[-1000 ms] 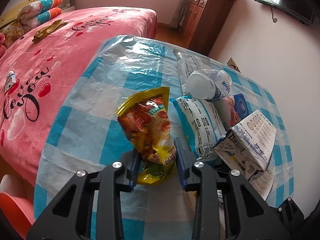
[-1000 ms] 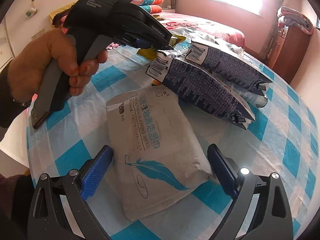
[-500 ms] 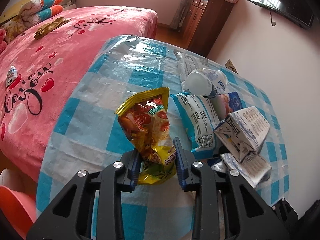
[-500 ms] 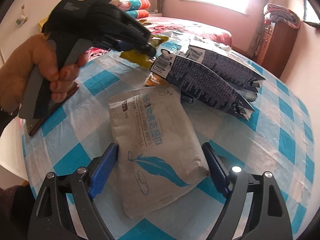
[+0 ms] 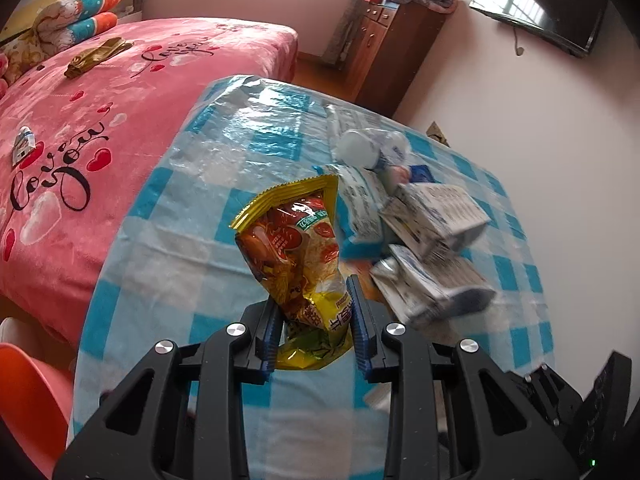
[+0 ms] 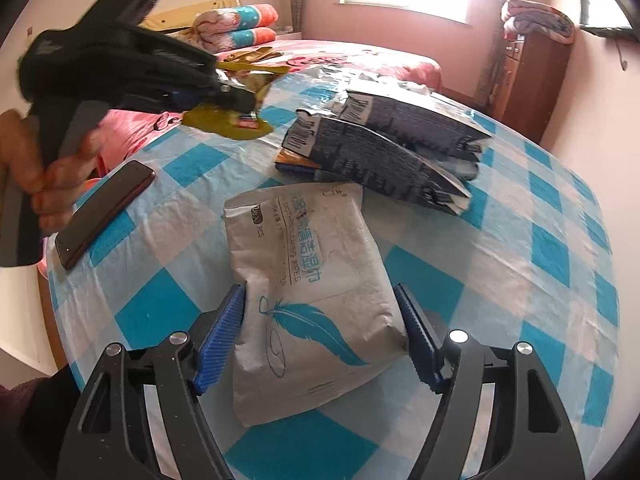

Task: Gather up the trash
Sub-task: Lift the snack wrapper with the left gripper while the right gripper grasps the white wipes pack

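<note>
The left tool is clamping its blue pads on the lower end of a yellow and red snack bag, and the bag is standing up between them, above the blue and white checked desk. In the right wrist view this same tool is appearing at the far left, in a hand, with the bag sticking out of it in the air.

The right tool is closing its jaws around a grey wipes pack with a blue feather print. The pack is lying flat on the desk between the two blue pads, and the pads are just beside its edges; I cannot tell if they are already touching.

Far behind the pack, two dark printed cartons are lying together. A dark phone is lying at the left edge of the desk. A pink bed is standing beyond the desk.
</note>
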A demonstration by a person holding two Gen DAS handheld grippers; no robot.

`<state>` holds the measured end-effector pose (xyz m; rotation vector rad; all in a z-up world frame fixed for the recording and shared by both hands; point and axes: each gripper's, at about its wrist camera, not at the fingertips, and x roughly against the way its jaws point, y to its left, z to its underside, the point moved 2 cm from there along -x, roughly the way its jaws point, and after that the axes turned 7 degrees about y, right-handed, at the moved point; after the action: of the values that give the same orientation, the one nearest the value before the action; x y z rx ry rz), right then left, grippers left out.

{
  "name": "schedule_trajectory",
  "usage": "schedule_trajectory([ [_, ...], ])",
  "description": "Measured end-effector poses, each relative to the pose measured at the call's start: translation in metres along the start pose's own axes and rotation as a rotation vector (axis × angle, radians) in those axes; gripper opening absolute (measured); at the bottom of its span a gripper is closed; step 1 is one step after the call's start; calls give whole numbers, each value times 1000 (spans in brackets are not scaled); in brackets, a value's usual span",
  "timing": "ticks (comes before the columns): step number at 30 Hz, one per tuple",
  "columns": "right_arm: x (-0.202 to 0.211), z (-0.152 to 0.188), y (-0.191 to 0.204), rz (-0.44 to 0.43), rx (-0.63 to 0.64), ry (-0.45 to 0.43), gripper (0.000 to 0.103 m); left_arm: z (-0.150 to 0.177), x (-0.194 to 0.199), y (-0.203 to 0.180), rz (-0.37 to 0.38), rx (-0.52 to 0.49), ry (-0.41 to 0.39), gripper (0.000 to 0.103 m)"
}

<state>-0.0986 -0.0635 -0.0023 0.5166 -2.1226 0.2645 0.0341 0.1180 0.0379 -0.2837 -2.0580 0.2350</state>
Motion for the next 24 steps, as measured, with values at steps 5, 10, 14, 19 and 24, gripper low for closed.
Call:
schedule_trajectory([
  [5, 16, 9, -1, 5, -42, -18, 62, 19, 16, -8, 31, -15, -7, 32],
  [10, 19, 14, -12, -13, -91, -12, 50, 47, 25, -16, 59, -29, 9, 32],
  [14, 21, 19, -12, -4, -107, -5, 82, 64, 33, -16, 70, -33, 9, 32],
  [19, 12, 9, 0, 18, -86, 12, 92, 82, 51, -17, 73, -52, -15, 32],
  [24, -13, -1, 6, 55, -104, 61, 92, 95, 64, -14, 88, -57, -27, 32],
])
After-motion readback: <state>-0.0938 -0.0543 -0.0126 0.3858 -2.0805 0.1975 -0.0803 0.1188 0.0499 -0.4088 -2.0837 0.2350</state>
